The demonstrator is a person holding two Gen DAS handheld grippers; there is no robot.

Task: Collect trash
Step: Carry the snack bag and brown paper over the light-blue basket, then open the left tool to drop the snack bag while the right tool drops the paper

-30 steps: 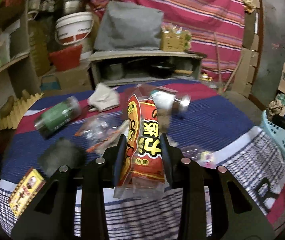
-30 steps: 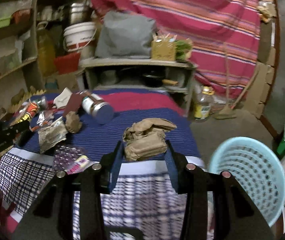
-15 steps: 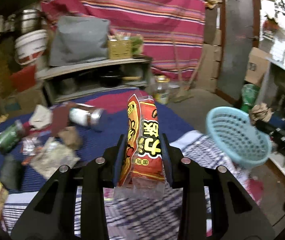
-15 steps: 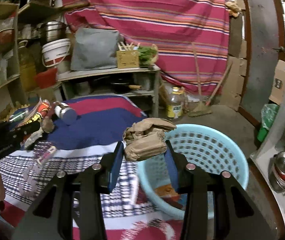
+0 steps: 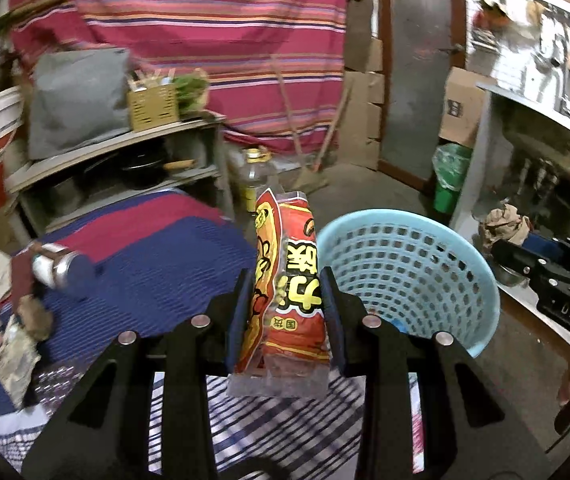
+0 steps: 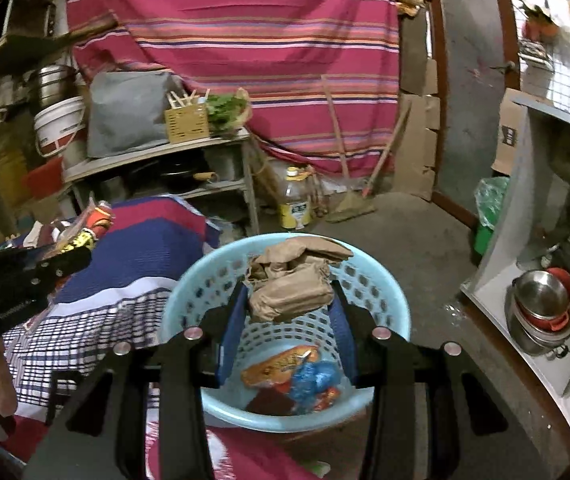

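glossy plastic snack wrapper (image 5: 285,300); crumpled matt brown paper (image 6: 289,284); perforated plastic basket (image 6: 389,304).

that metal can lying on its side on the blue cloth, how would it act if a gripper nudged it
The metal can lies on its side, so a nudge across its length would probably roll it, though the woven cloth may slow it. Its smooth, shiny wall looks rigid and perhaps slippery. Whether it is full or empty cannot be told.

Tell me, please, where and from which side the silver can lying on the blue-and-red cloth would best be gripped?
Probably across its round body: the silver can lies on its side on the cloth, so come down from above with the fingers either side of its middle. A blurred dark red scrap sits against its left end.
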